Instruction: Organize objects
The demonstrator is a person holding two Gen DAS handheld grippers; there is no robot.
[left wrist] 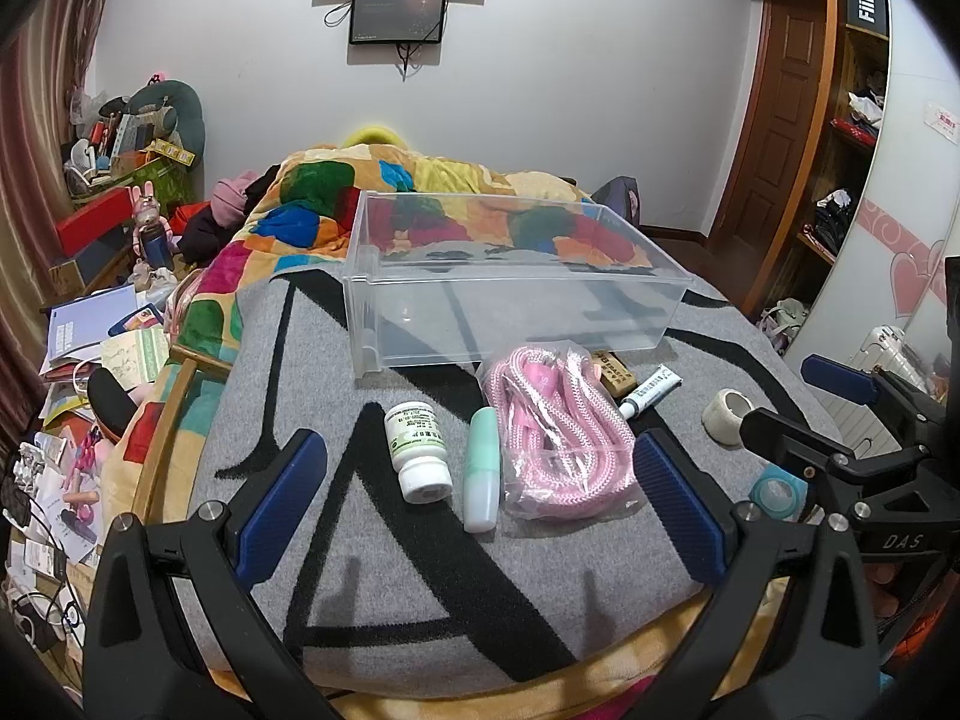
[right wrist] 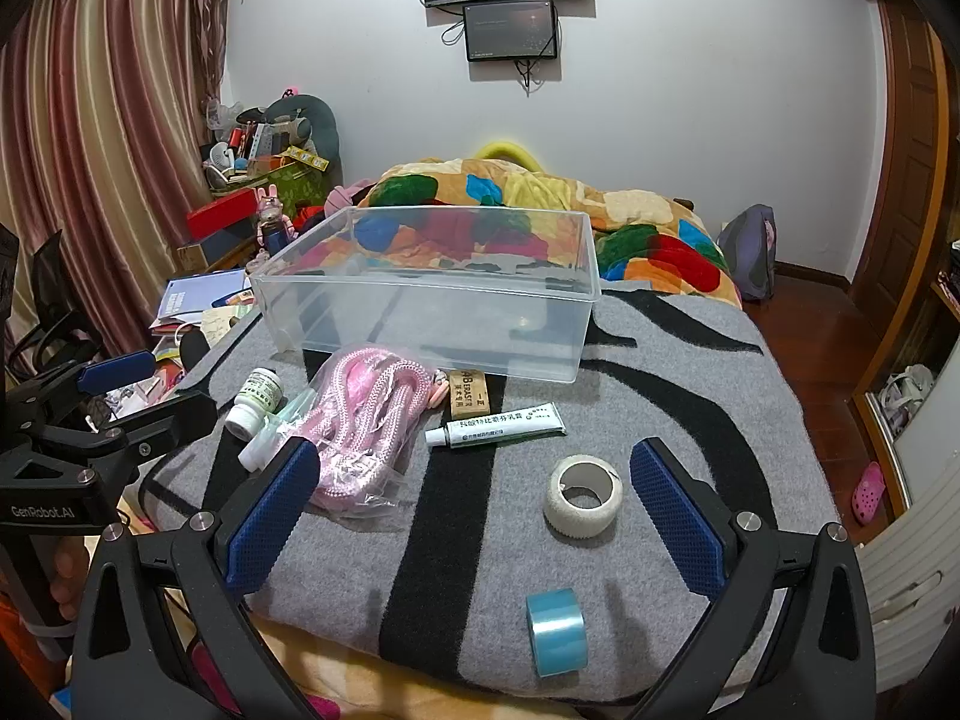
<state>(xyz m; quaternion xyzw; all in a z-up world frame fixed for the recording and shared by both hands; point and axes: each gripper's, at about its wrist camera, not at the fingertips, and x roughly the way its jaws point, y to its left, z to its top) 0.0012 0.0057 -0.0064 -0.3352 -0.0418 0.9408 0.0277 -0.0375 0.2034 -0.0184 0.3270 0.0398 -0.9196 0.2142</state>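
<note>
A clear plastic bin (left wrist: 384, 276) (right wrist: 414, 336) stands empty on a grey and black blanket (left wrist: 372, 576) (right wrist: 690, 360). In front of it lie a white pill bottle (left wrist: 420, 450) (right wrist: 255, 399), a mint green tube (left wrist: 483, 477), a bagged pink rope (left wrist: 561, 432) (right wrist: 366, 426), a wooden eraser block (right wrist: 468, 399), an ointment tube (left wrist: 651, 390) (right wrist: 498, 426), a white tape roll (left wrist: 729, 417) (right wrist: 582, 495) and a blue tape roll (right wrist: 555, 630). My left gripper (left wrist: 477, 462) is open and empty above the bottle and green tube. My right gripper (right wrist: 474, 468) is open and empty, near the white tape.
A colourful quilt (left wrist: 372, 180) (right wrist: 540, 192) lies behind the bin. Papers and boxes (left wrist: 108, 324) clutter the floor to the left. A wardrobe and door (left wrist: 792, 120) stand to the right. The blanket's front edge is close below both grippers.
</note>
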